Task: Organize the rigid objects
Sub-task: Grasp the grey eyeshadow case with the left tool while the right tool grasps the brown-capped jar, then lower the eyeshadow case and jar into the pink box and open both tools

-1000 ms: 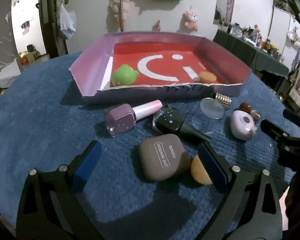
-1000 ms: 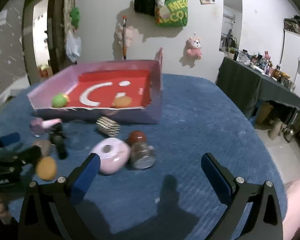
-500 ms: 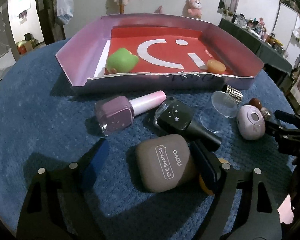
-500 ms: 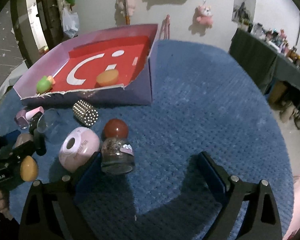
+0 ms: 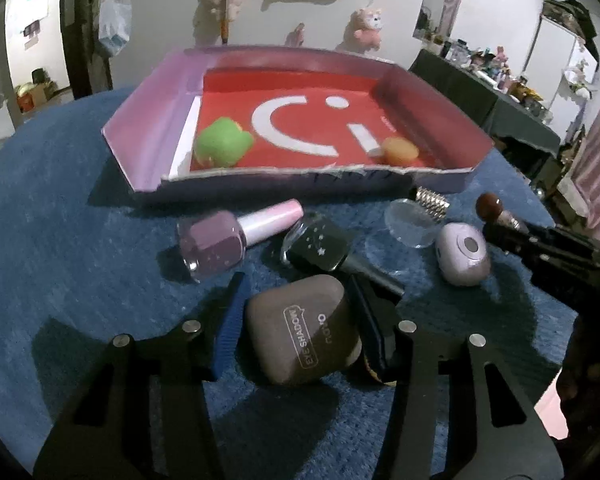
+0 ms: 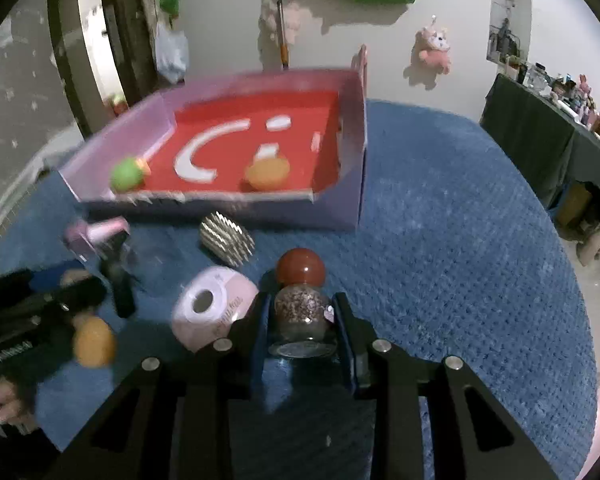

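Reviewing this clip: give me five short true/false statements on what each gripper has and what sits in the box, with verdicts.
1. The left gripper brackets the brown eye shadow case. True.
2. The right gripper brackets the pink round case. False: it closes around the glitter bottle with the red ball cap.
3. The box holds a green toy and an orange piece. True.
4. The purple nail polish stands upright. False: it lies on its side.
5. The black nail polish is in the box. False: it lies on the blue cloth.
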`<state>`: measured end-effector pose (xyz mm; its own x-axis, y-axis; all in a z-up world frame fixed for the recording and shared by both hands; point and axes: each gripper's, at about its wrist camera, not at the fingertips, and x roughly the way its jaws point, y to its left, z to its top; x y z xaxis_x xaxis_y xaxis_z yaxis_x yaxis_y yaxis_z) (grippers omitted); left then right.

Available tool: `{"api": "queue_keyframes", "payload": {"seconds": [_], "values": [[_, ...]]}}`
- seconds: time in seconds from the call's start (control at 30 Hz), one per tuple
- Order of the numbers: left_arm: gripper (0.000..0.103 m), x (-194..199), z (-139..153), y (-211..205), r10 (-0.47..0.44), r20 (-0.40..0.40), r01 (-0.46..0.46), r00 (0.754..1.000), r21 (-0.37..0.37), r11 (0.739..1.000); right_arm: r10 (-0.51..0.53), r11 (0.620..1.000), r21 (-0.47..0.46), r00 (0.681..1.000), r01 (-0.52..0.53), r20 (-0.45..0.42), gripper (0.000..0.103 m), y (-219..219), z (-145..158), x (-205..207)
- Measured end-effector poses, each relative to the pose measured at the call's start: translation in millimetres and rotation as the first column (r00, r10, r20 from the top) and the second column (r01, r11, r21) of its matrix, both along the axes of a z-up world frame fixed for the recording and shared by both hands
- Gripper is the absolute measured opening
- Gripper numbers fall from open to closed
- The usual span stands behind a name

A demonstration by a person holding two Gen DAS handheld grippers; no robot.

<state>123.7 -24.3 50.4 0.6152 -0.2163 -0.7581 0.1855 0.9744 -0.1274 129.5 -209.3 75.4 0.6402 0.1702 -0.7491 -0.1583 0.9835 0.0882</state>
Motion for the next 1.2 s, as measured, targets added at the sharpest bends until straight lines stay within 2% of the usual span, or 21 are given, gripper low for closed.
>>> {"api": "queue_keyframes", "payload": {"seconds": [0.13, 0.4, 0.67, 0.73, 0.83, 0.97, 1.07, 1.2], "values": [[0.049, 0.1, 6.4, 1.4, -0.019, 0.016, 0.019, 1.0, -0.005, 1.0, -0.007, 1.0, 0.009, 0.999, 0.007, 0.047, 0.033, 5.3, 14.8, -2.0], [0.049, -2.7, 11.3, 6.9, -0.031, 0.03, 0.031, 0.999, -0.005, 1.0, -0.013, 0.999, 0.032, 1.0, 0.012, 0.025, 0.033, 12.4, 10.0, -6.0], [0.049, 1.7, 23.1, 10.2, -0.045, 0.057, 0.046, 0.997, -0.021, 0.999, 0.02, 0.999, 0.028, 0.999, -0.022, 0.048, 0.033, 19.9, 15.9, -5.7], [0.049, 12.1, 27.9, 14.6, -0.08, 0.028, 0.082, 0.996, -0.081, 0.993, 0.045, 0.997, 0.062, 0.998, -0.048, 0.042, 0.033, 21.9, 19.2, 1.1], [0.049, 29.3, 36.1, 15.0, -0.112, 0.013, 0.112, 0.994, -0.094, 0.989, 0.078, 0.994, 0.077, 0.996, -0.081, 0.04, 0.033, 30.8, 22.2, 14.7], [0.049, 57.4, 46.7, 9.2, -0.159, -0.001, 0.159, 0.987, -0.069, 0.985, 0.12, 0.991, 0.06, 0.992, -0.123, 0.05, 0.033, 44.3, 25.8, 37.7], [0.049, 77.4, 48.4, 1.2, -0.185, -0.004, 0.185, 0.983, -0.022, 0.982, 0.151, 0.986, 0.059, 0.988, -0.154, 0.043, 0.033, 51.5, 26.7, 56.4], [0.049, 103.2, 41.7, -6.8, -0.233, -0.055, 0.233, 0.971, -0.001, 0.973, 0.197, 0.979, 0.057, 0.98, -0.198, 0.015, 0.033, 59.1, 23.1, 81.9]]}}
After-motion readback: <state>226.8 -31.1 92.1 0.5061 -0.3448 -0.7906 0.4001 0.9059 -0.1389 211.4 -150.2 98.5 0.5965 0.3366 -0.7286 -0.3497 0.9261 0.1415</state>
